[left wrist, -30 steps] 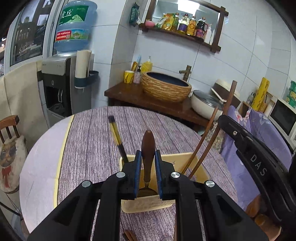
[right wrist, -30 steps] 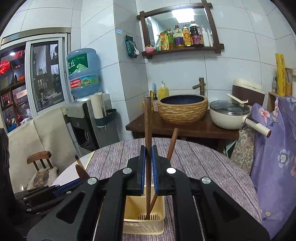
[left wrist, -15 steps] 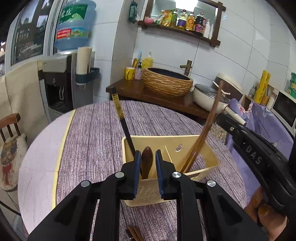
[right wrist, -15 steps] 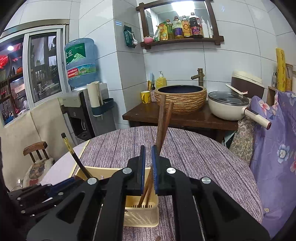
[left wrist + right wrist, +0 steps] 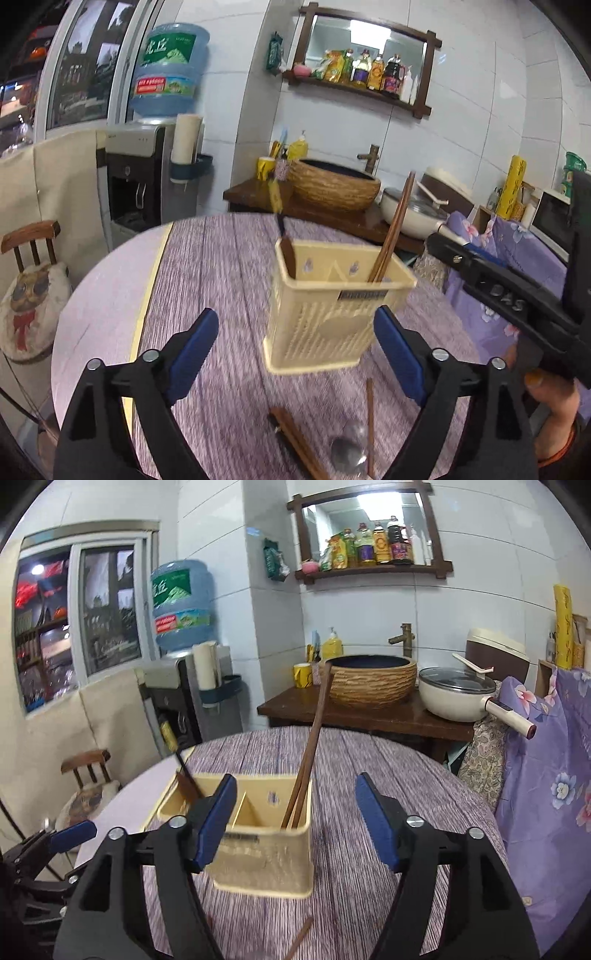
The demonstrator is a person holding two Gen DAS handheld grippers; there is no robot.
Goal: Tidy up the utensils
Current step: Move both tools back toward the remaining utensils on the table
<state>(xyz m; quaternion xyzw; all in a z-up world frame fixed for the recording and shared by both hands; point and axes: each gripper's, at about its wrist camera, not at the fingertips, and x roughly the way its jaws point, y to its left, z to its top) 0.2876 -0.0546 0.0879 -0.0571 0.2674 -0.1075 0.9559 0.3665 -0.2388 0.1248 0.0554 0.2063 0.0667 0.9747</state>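
Utensils remain loose on our worktop (image 5: pixel 207 266), and they decide the coming move. Both grippers are spread wide and hold nothing: our left gripper (image 5: pixel 295 354) hangs above the near edge of the cloth, and our right gripper (image 5: pixel 295 819) hovers just over the cream utensil basket (image 5: pixel 332 314).

That basket stands upright near the middle of the worktop. Its right compartment holds a pair of brown chopsticks (image 5: pixel 306 760) leaning up and to the right, while its left compartment holds a dark-handled utensil (image 5: pixel 282 236) beside a short brown handle.

What is still unsorted lies on our side of the basket, low in the left wrist view. Two brown sticks (image 5: pixel 295 443) lie together, their long axis running from the basket's foot toward us and slanting right. A single chopstick (image 5: pixel 369 424) lies nearly straight toward us, and a metal spoon bowl (image 5: pixel 349 446) rests between them; motion blur keeps us from telling whether these touch.

We judge the left gripper nearer to the brown pair, which sits below and between its fingers (image 5: pixel 192 343). The right wrist view shows only one stick end (image 5: pixel 301 938) at its lower edge. We think the left gripper should drop and turn so its fingers close across that slanted axis, not along it.
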